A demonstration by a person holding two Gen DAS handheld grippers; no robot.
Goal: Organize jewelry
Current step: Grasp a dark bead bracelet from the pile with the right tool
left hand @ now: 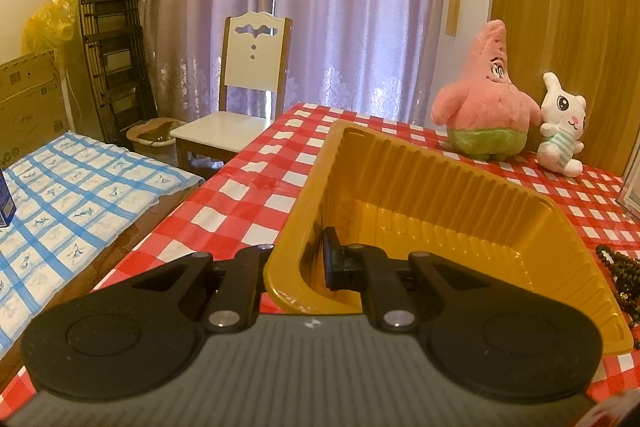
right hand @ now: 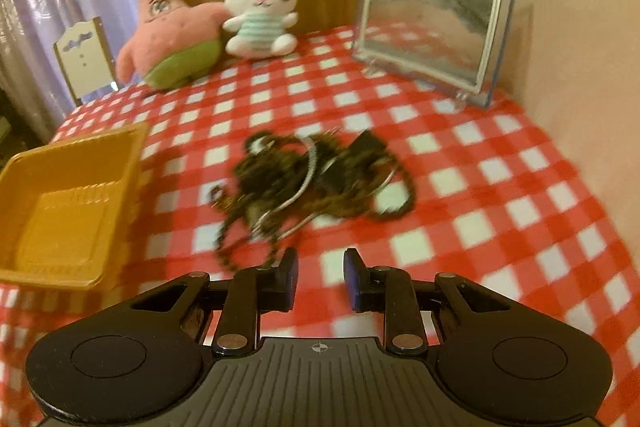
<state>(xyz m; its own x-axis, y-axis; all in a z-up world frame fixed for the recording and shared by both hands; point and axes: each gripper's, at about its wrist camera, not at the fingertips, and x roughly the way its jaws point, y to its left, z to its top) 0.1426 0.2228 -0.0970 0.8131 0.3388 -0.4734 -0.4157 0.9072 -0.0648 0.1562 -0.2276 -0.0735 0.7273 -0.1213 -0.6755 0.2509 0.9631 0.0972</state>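
Note:
A yellow plastic tray (left hand: 460, 183) stands on the red checked tablecloth; it also shows at the left of the right wrist view (right hand: 24, 195). My left gripper (left hand: 298, 263) is shut on the tray's near left wall, one finger inside and one outside. A tangled pile of dark bead strings and silver bangles (right hand: 316, 179) lies in the middle of the table. My right gripper (right hand: 320, 279) is open and empty, just short of the pile. Some dark beads (left hand: 618, 275) show right of the tray in the left wrist view.
A pink star plush (right hand: 172, 35) and a white bunny plush (right hand: 260, 15) sit at the table's far edge. A framed picture (right hand: 432, 23) stands at the far right. A white chair (left hand: 240, 99) and a blue checked bed (left hand: 72, 195) lie left of the table.

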